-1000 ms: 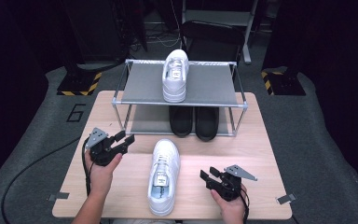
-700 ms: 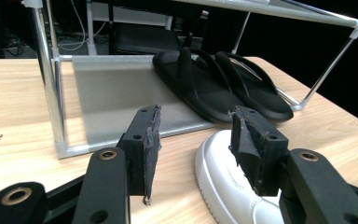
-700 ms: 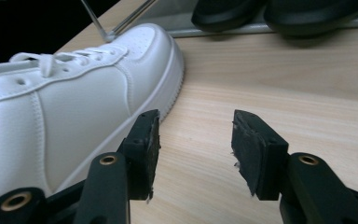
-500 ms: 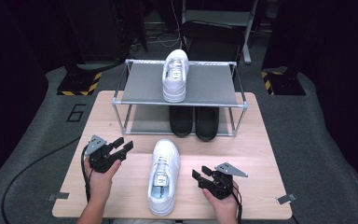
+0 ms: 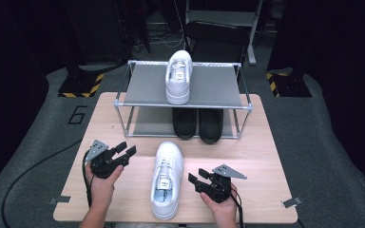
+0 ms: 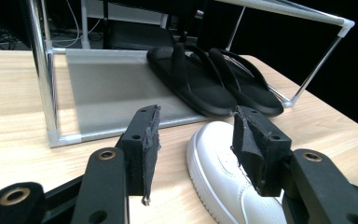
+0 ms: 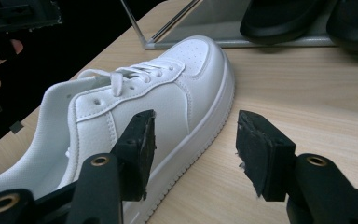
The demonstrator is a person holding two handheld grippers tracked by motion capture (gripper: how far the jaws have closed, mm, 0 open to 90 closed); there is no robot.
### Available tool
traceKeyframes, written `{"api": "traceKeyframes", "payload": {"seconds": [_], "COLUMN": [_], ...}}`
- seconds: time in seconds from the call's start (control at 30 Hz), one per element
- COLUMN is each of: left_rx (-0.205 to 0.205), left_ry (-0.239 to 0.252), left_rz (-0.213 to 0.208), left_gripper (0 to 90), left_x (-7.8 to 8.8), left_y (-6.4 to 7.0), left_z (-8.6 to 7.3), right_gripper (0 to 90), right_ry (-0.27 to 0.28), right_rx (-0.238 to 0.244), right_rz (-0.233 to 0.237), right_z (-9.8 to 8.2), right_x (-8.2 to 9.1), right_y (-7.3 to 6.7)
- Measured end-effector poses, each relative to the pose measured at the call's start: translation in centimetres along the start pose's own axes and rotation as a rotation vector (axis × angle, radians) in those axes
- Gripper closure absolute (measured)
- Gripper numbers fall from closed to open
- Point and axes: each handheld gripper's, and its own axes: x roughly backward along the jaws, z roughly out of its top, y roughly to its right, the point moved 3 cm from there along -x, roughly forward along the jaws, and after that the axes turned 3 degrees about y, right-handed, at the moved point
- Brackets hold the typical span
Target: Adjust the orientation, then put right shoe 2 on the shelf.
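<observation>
**Near desk edge: white sneaker between two empty hand-held grippers**

Nearest me on the desk [image 5: 261, 156], the white sneaker [image 5: 166, 178] lies toe pointing away, heel by the front edge. My left hand-held gripper [image 5: 127, 152] sits just beside its toe, jaws wide, nothing between them. My right hand-held gripper [image 5: 196, 179] is just beside its midsection; its jaws have just been opening and stand wide, clear of the sole. Farther back, the metal rack [image 5: 218, 90] carries a second white sneaker [image 5: 178, 76] on top and black sandals [image 5: 198, 124] on its lower shelf.
</observation>
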Motion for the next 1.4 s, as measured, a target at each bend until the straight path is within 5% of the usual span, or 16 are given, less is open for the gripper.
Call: {"api": "traceKeyframes", "payload": {"seconds": [0.47,0.77,1.2,1.4], "left_rx": [0.003,0.007,0.037,0.045], "left_ry": [0.010,0.005,0.020,0.023], "left_rz": [0.018,0.015,0.027,0.030], "left_gripper": [50.6,50.5,50.5,50.3], "left_x": [0.5,0.4,0.4,0.5], "left_y": [-0.5,-0.5,-0.8,-0.9], "left_z": [0.1,0.0,-0.2,-0.2], "right_gripper": [43.6,40.8,44.6,57.3], "right_ry": [-0.024,-0.097,-0.127,-0.111], "right_rx": [-0.010,0.048,-0.026,-0.051], "right_rz": [0.133,0.146,0.178,0.121], "right_z": [-0.3,-1.7,-1.5,-0.4], "right_x": [-1.0,-2.8,-3.3,-2.9], "right_y": [-2.8,-4.2,-3.5,-2.0]}}
